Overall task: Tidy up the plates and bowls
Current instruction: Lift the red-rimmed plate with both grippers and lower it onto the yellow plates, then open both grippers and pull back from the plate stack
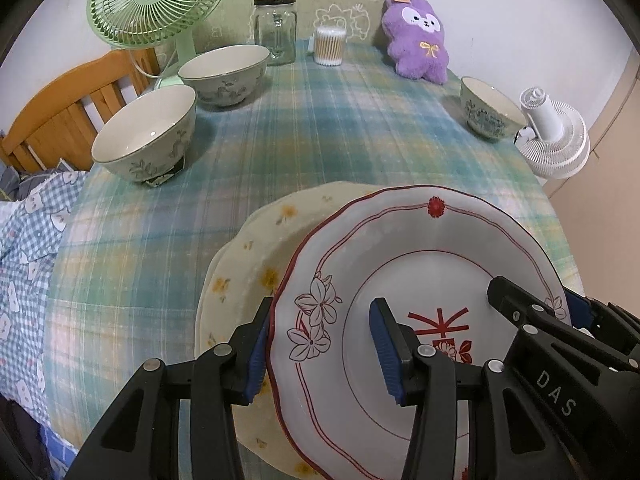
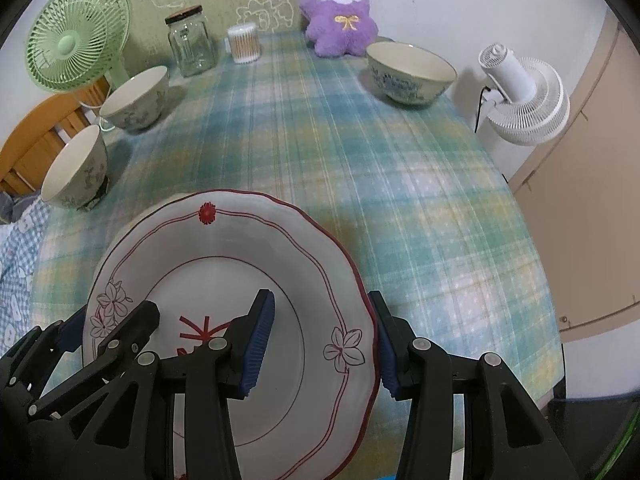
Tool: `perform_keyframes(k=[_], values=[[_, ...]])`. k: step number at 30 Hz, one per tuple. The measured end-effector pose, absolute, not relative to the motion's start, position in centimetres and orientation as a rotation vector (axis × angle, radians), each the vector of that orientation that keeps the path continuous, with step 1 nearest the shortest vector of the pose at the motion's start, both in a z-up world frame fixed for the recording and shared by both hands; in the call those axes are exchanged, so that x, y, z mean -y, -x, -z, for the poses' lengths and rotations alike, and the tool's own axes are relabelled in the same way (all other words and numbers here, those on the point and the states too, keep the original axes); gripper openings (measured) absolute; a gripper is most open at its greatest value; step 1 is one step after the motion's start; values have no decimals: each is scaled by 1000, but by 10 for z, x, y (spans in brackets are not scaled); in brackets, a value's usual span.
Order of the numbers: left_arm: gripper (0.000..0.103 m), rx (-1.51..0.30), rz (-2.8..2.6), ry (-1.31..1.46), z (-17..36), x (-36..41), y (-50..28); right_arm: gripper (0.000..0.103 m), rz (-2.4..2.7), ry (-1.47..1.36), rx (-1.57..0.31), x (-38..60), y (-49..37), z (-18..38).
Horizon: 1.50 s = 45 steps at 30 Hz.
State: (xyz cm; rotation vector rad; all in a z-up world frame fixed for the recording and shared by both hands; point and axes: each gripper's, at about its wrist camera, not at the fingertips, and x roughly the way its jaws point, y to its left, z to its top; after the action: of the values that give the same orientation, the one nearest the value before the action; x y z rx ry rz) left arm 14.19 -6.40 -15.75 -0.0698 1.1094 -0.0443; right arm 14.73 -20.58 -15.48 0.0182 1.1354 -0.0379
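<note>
Both grippers, left point(image 1: 320, 344) and right point(image 2: 324, 344), apparently clamped on opposite rims of white plate point(image 1: 416, 248), bare tablecloth point(image 1: 320, 128) beyond.

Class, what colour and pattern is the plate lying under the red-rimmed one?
Pale yellow plate with small orange-yellow flowers, seen best in the left wrist view.

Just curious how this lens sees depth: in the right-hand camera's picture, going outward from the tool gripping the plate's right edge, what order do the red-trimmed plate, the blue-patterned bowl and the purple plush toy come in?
1. Red-trimmed plate, between the tool's pads.
2. Blue-patterned bowl, far right of the table.
3. Purple plush toy, against the back wall.
</note>
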Motion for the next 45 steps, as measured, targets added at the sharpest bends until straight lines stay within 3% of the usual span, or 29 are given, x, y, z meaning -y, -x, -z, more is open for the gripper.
perform_keyframes(k=[29, 32, 45], values=[[50, -1100, -2, 21, 173, 60, -136, 50, 5, 31, -1162, 200, -144, 165], [50, -1098, -8, 18, 172, 61, -135, 34, -5, 24, -1163, 203, -140, 163], [60, -1104, -15, 22, 171, 62, -134, 35, -27, 20, -1112, 200, -147, 169]])
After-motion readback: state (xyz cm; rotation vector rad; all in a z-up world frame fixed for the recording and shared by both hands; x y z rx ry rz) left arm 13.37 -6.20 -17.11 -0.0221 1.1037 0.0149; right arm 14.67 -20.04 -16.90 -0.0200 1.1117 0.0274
